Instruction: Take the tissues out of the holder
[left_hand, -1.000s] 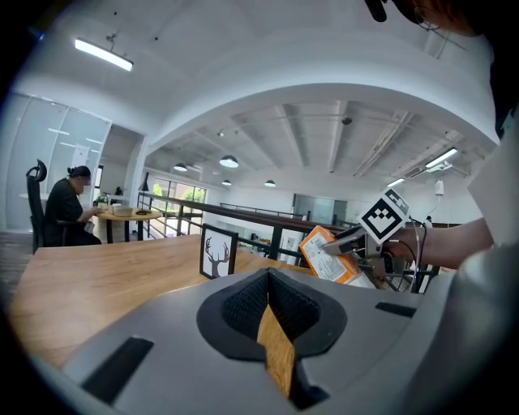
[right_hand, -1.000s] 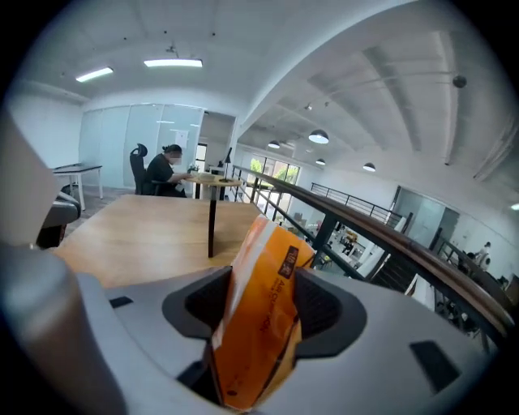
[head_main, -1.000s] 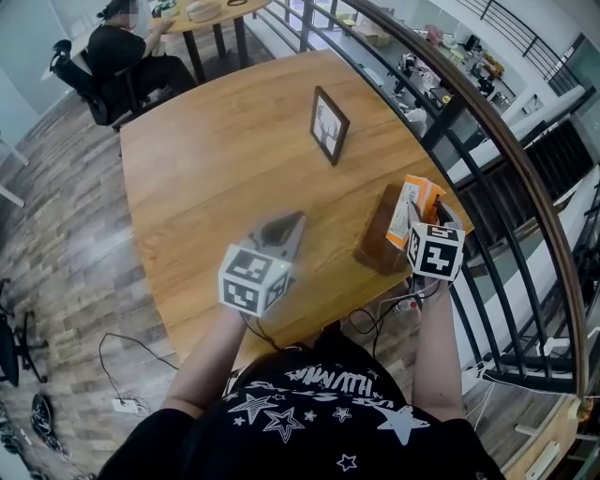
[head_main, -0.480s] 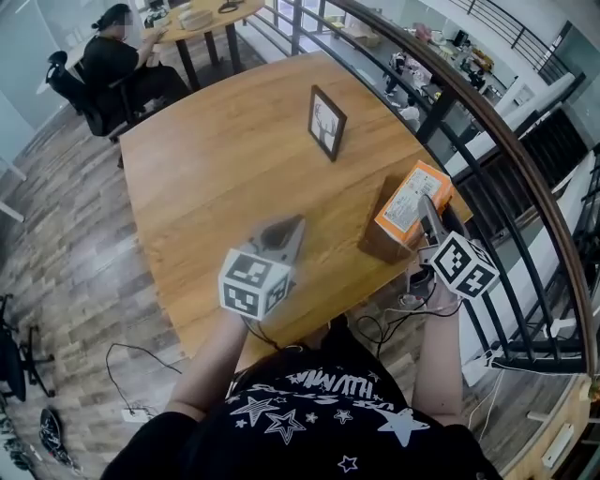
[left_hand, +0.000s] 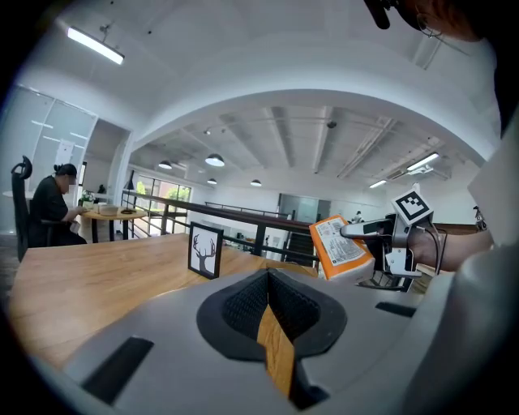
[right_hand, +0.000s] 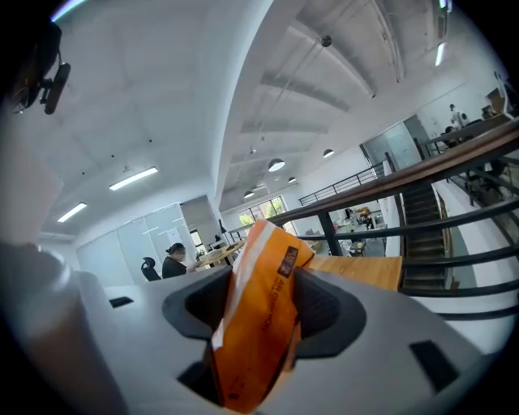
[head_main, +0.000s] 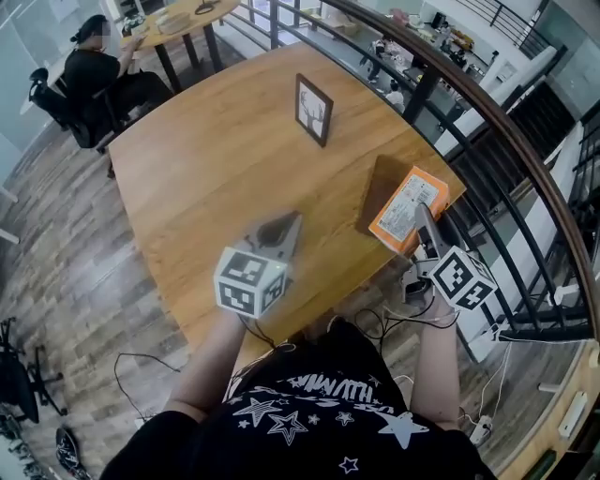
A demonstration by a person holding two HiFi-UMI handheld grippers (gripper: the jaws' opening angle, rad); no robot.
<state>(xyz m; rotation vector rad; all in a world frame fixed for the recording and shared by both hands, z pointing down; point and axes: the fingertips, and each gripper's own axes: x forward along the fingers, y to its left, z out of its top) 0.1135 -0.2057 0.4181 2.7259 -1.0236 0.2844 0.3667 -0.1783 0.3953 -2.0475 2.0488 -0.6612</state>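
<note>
Where the person's black star-printed shirt fills the near edge of the head view, both forearms reach out over the near edge of the wooden table. The left gripper hovers above the table's near part, pointing away from the person; in the left gripper view its jaws are together at the tips, with nothing between them and only a sliver of tabletop showing through behind. To the right, at the table's right corner, the right gripper is clamped on the orange tissue pack. The right gripper view shows the pack wedged between the two dark pads, standing nearly upright with a slight lean. From the left gripper view the pack is held up in the air, tilted, with its printed white label facing the camera. Just to the left of it and slightly farther, the dark brown holder lies on the table; the pack overlaps its right side in the head view, and whether they touch cannot be told. Farther along the table stands a small dark picture frame, upright, with an antler drawing. Beyond the far left corner, a seated person in black faces another table. A curved railing borders the right side.
</note>
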